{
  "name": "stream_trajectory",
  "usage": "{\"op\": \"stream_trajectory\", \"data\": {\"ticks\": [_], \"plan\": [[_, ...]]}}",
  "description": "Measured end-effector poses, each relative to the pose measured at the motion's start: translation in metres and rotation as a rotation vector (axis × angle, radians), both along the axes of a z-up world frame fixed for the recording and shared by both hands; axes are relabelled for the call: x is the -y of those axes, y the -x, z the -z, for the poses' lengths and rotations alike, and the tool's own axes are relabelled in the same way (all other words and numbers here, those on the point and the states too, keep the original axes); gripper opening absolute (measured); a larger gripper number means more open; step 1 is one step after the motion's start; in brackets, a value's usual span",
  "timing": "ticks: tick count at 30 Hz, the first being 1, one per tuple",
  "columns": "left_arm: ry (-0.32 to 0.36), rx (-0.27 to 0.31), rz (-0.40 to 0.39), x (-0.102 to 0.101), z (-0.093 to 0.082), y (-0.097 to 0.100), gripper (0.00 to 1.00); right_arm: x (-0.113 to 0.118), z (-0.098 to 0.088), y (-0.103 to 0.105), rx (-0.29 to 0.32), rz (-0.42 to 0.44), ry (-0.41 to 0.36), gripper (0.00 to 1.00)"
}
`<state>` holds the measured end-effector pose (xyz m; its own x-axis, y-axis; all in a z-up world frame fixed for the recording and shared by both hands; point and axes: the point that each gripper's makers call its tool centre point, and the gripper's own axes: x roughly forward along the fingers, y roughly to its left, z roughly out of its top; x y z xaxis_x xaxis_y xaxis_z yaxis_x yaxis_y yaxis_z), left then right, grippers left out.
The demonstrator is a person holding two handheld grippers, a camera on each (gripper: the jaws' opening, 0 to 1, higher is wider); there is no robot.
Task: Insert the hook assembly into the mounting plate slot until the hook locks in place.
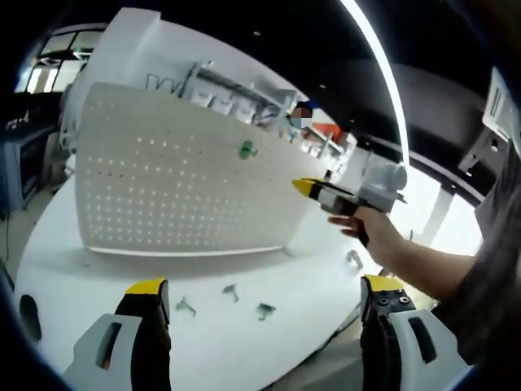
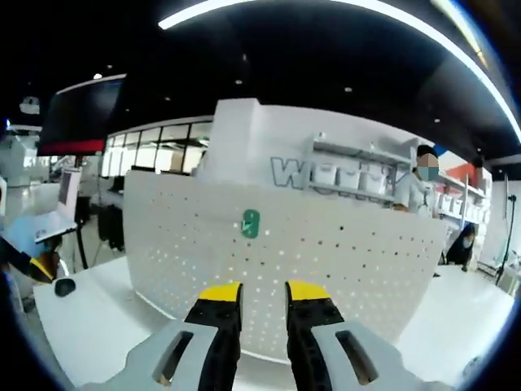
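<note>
Green hook (image 2: 251, 223) already sat on the pegboard (image 2: 342, 261). Right tool (image 2: 263, 292) nearly closed, empty; left tool (image 1: 264, 287) wide apart. Spare hooks (image 1: 230, 292) lay on desk (image 1: 244, 342); a misaligned approach risked knocking the board.

The pegboard (image 1: 183, 175) is standing upright across the desk (image 1: 106, 269), blocking passage behind it. A green hook (image 1: 247, 150) is jutting from its face; the perforated face around it is lying open. Three small hooks (image 1: 230, 292) are lying on the desk before the board, with bare desk between them and the left fingers (image 1: 151, 305).
</note>
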<state>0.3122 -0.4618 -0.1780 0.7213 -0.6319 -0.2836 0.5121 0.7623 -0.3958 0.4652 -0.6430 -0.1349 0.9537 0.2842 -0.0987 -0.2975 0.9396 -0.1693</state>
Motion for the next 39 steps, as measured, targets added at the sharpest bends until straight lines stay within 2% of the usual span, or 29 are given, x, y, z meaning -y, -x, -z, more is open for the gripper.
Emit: {"op": "stream_trajectory", "data": {"ticks": [3,6,11,17,19,24,28,39], "plan": [[0.001,0.001,-0.002,0.000,-0.001,0.000,0.99,-0.003,0.018,0.005,-0.022,-0.044,0.050,0.20],[-0.007,0.003,-0.001,-0.001,-0.001,0.001,0.99,0.000,0.030,0.009,-0.049,-0.048,0.038,0.21],[-0.014,0.003,-0.002,0.000,-0.001,0.002,0.99,-0.001,0.049,0.021,-0.086,-0.074,0.073,0.21],[-0.017,0.002,-0.005,0.000,-0.001,0.004,0.99,0.000,0.069,0.037,-0.137,-0.094,0.071,0.23],[-0.017,0.000,-0.006,0.000,-0.001,0.005,0.99,0.001,0.078,0.042,-0.148,-0.097,0.081,0.23],[-0.018,-0.004,-0.009,0.001,0.001,0.006,0.99,0.006,0.107,0.052,-0.219,-0.108,0.100,0.24],[-0.027,-0.011,-0.002,0.002,0.004,0.007,0.99,0.007,0.122,0.060,-0.251,-0.111,0.106,0.24],[-0.032,-0.029,0.012,0.005,0.010,0.005,0.99,-0.007,0.165,0.084,-0.358,-0.178,0.126,0.26]]}}
